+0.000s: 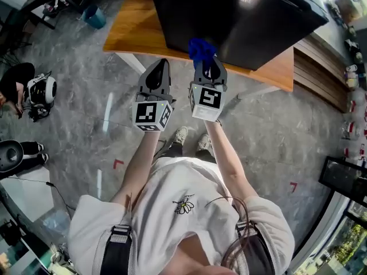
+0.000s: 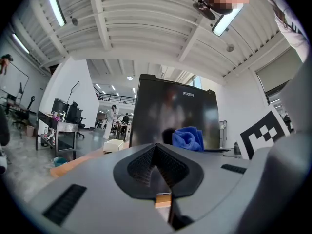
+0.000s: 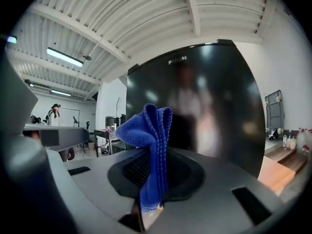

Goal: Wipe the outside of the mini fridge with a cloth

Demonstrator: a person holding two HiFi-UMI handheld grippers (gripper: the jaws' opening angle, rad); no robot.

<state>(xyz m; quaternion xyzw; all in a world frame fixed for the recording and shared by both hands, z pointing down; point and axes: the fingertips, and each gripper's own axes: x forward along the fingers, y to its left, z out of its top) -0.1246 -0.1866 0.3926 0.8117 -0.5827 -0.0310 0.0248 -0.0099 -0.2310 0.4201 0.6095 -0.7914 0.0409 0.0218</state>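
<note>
While the right gripper (image 1: 209, 63) is pinching the cloth (image 1: 200, 49), the fridge (image 1: 241, 13) is sitting at its 12 o'clock; the left gripper (image 1: 163, 63) is hanging beside, jaws together.

The mini fridge (image 1: 241, 16) stands on the table (image 1: 129, 30); cloth (image 1: 200, 49) just before it.

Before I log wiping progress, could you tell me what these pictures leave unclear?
- Whether the cloth in the right gripper touches the mini fridge: in the head view the cloth's own folds hide the contact.
- The fridge's top and back: cut off by the head view's upper edge.
- Dirt or streaks on the door: glossy reflections blur it in both gripper views.
</note>
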